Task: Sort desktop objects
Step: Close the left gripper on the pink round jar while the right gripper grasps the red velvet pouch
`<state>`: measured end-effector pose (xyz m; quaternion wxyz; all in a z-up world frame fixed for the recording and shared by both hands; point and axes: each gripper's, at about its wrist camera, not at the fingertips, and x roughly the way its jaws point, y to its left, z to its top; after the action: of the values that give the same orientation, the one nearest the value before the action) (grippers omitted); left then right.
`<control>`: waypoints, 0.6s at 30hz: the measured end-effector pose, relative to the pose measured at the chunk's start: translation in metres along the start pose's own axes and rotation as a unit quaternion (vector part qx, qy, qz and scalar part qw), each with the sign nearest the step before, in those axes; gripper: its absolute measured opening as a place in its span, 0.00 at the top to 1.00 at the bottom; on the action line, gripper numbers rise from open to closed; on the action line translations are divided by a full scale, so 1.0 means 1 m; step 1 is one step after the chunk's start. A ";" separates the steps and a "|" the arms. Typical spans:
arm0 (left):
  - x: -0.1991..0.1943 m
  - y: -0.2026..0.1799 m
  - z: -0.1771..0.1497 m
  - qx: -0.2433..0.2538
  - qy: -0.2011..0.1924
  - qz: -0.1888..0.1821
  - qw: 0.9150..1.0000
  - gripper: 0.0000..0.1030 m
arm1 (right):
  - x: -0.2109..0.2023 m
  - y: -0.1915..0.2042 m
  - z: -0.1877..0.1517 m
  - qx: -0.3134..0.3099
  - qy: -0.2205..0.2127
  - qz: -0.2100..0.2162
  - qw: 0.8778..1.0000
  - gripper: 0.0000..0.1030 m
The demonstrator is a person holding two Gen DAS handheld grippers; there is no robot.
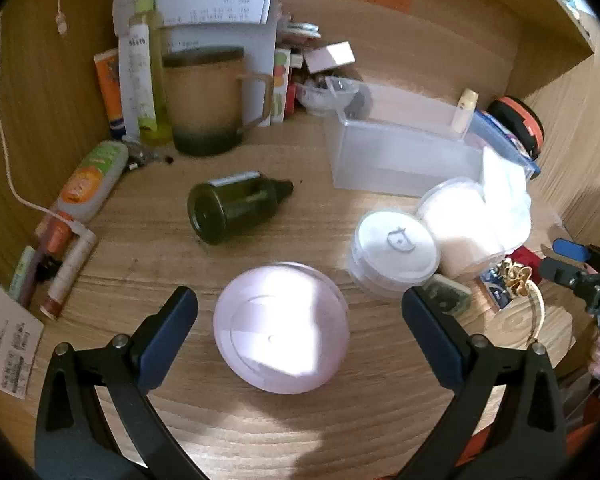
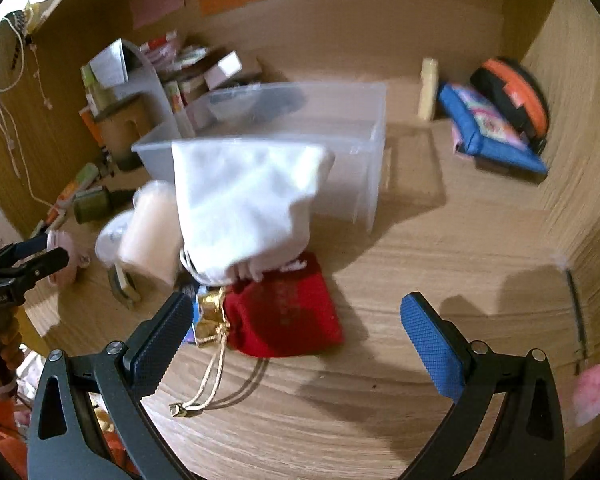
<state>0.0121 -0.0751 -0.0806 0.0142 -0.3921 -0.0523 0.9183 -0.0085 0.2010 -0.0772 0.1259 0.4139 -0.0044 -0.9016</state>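
Jaws of the left gripper (image 1: pixel 300 312) are spread wide, with nothing gripped; a pale pink round jar (image 1: pixel 281 326) is seen lying on the wooden surface (image 1: pixel 260 432) between the two fingers, apart from both. Behind it a dark green bottle (image 1: pixel 236 206) is laid on its side, and to the right a white-lidded round tub (image 1: pixel 394 246) is set just beside a taller cream-filled tub (image 1: pixel 458 224). A clear plastic bin (image 1: pixel 404 152) is placed toward the back edge, with a brown mug (image 1: pixel 208 100) near the back left corner among upright tubes.

Jaws of the right gripper (image 2: pixel 296 322) are likewise held wide open and empty. A red drawstring pouch (image 2: pixel 288 312) is found on the surface between the fingers, nearer the left one, its gold cord trailing toward the front edge. A white cloth bag (image 2: pixel 244 204) is seen behind it, overlapping the pouch's far end and in front of the clear bin. A blue pouch (image 2: pixel 488 132) and an orange-and-black round case (image 2: pixel 512 96) are stacked in the back right corner.
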 end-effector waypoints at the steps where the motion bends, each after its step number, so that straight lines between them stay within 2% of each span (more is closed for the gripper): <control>1: 0.003 0.001 -0.001 -0.001 0.003 -0.001 1.000 0.00 | 0.004 0.001 -0.001 -0.001 0.006 0.000 1.000 0.00; 12: 0.018 0.005 -0.005 -0.007 0.011 0.000 1.000 0.00 | 0.031 0.009 -0.004 -0.011 0.039 0.008 0.999 0.01; 18: 0.024 0.006 -0.006 -0.010 0.018 -0.006 1.000 0.00 | 0.032 0.017 -0.005 -0.031 0.034 -0.006 0.999 0.05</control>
<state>-0.0004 -0.0790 -0.1023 0.0170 -0.4080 -0.0637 0.9106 -0.0210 0.1771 -0.1029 0.1339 0.4399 0.0305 -0.8875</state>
